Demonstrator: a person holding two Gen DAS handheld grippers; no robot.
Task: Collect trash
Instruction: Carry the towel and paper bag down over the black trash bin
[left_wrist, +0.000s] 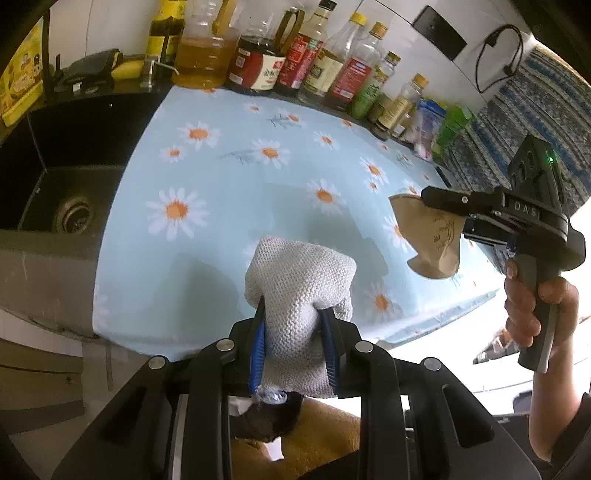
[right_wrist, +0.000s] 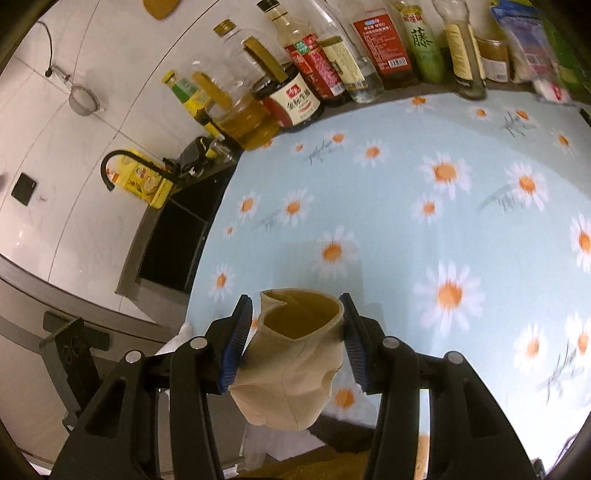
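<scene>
Both fisheye views are bending straight lines hard toward their dark, vignetted corners, and the daisy tablecloth (left_wrist: 236, 173) is bowing with them. Daylight is blowing out to white at the lower right of the left wrist view, while soft shadows are pooling on the cloth near its front edge. In the right wrist view motion blur is smearing the daisies and the bottles (right_wrist: 369, 55) at the right.
</scene>
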